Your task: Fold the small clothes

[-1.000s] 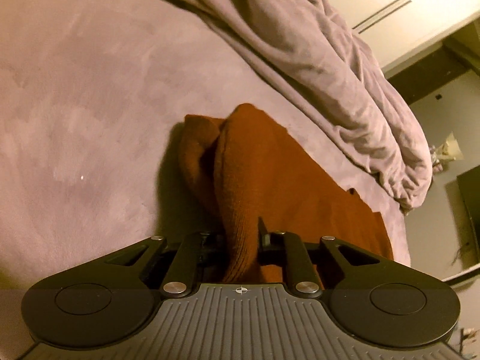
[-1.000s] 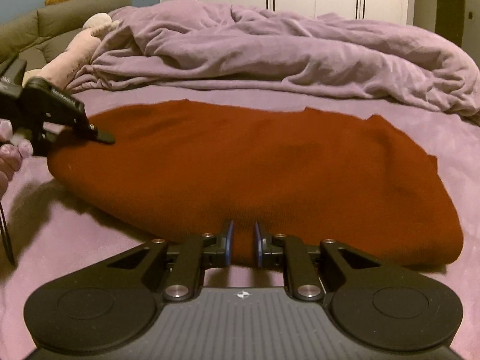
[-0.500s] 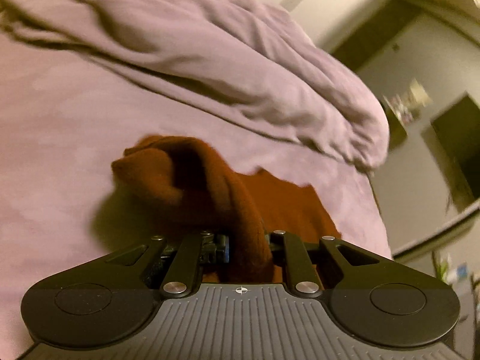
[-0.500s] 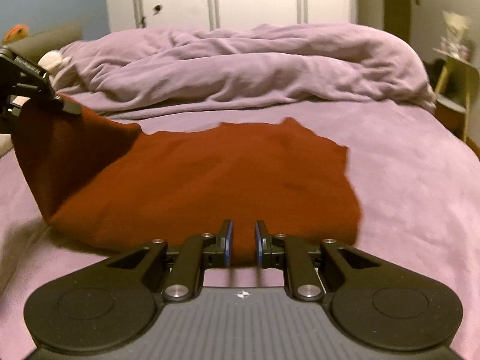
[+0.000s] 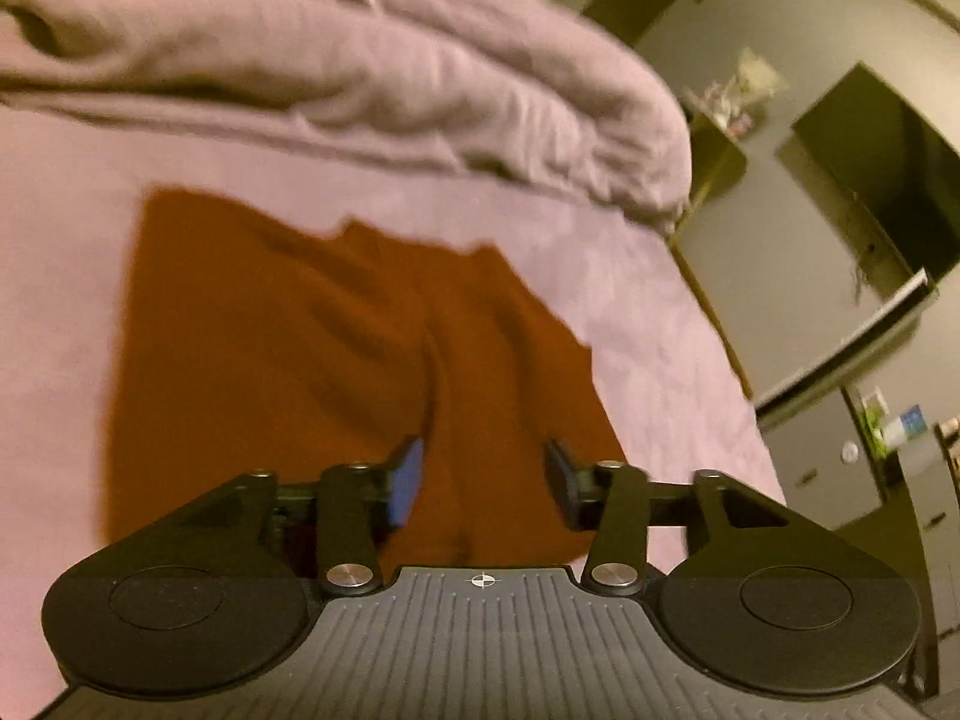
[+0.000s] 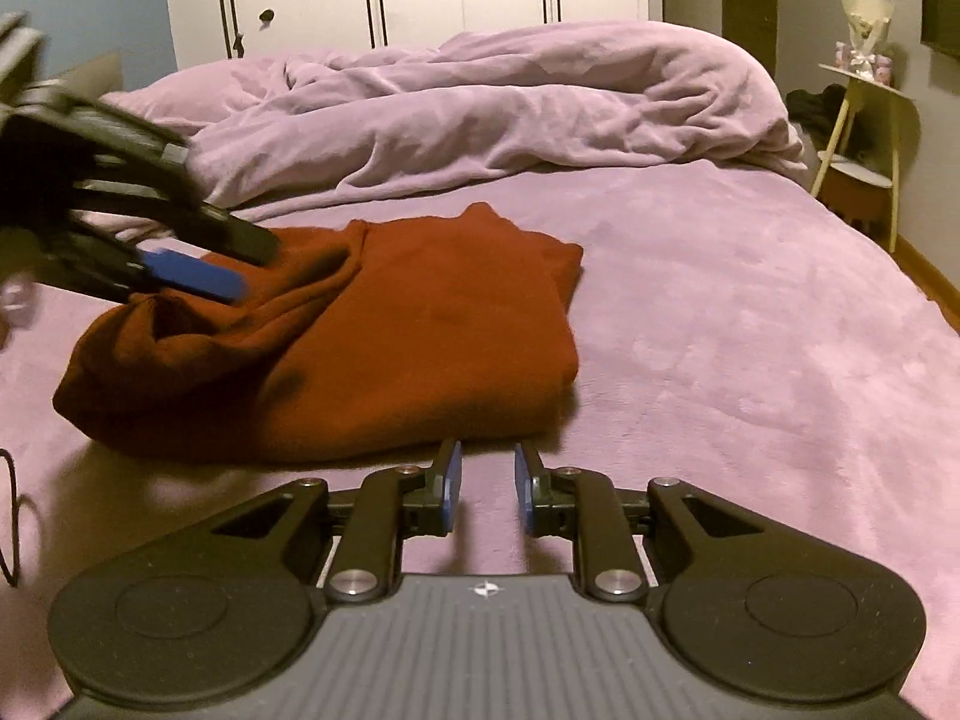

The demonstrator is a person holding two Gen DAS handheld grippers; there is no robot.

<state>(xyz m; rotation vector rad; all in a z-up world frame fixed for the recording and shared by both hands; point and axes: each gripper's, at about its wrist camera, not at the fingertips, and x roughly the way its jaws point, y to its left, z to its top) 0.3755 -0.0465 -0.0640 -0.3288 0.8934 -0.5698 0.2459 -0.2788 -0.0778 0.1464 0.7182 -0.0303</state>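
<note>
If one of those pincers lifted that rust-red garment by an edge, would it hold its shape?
Probably not. The rust-red garment lies slumped in soft folds on the bed, so it would likely droop. It looks like thick knit, so perhaps slightly weighty, and unlikely to slip.

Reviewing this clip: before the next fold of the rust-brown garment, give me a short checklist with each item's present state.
1. Left gripper has let go of the rust-brown knit garment: ok, jaws are opening, pads stand apart and clear of the cloth below.
2. Right gripper free of the garment: ok, jaws are opening, only purple bedsheet shows between them.
3. Garment rests fully on the sheet: ok.
4. Fold lies flat: not ok, the left end is bunched in a raised roll.
5. Edges line up: cannot tell, the left wrist view is blurred.
6. Rumpled purple duvet clear of the garment: ok, it lies behind, apart.
</note>
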